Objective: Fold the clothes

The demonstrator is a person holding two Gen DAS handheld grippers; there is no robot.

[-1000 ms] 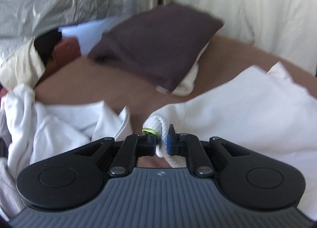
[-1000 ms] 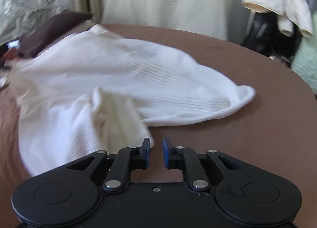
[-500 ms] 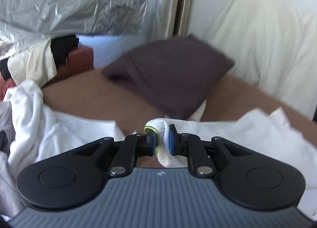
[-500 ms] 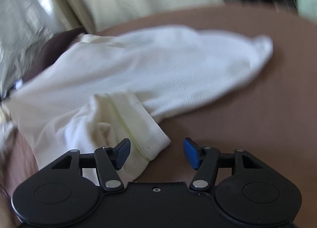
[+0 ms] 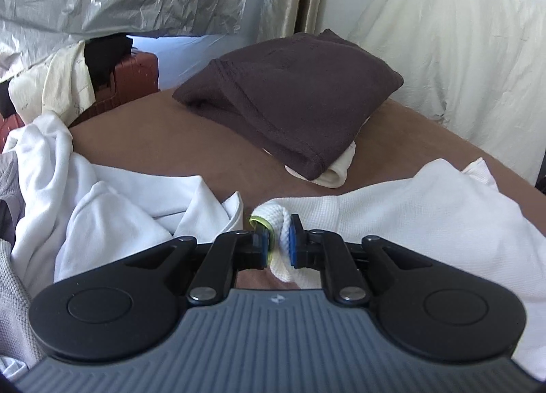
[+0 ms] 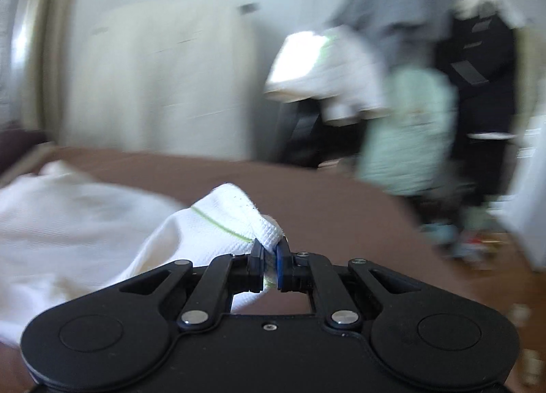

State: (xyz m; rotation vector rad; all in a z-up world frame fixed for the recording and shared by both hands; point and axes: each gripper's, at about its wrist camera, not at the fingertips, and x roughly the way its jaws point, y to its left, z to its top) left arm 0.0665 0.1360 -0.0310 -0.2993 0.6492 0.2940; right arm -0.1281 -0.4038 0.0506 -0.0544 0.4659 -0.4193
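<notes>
My left gripper [image 5: 277, 245] is clamped on the white garment's [image 5: 426, 219] green-trimmed edge; my right gripper [image 6: 270, 265] pinches another green-striped edge [image 6: 221, 219], lifted off the brown bed [image 6: 341, 208].

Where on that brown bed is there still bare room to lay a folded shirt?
A bare strip of the brown bedsheet runs between the crumpled white shirts at left and the folded dark-brown garment. More open sheet lies right of the white ribbed garment. The left edge is crowded with clothes.
</notes>
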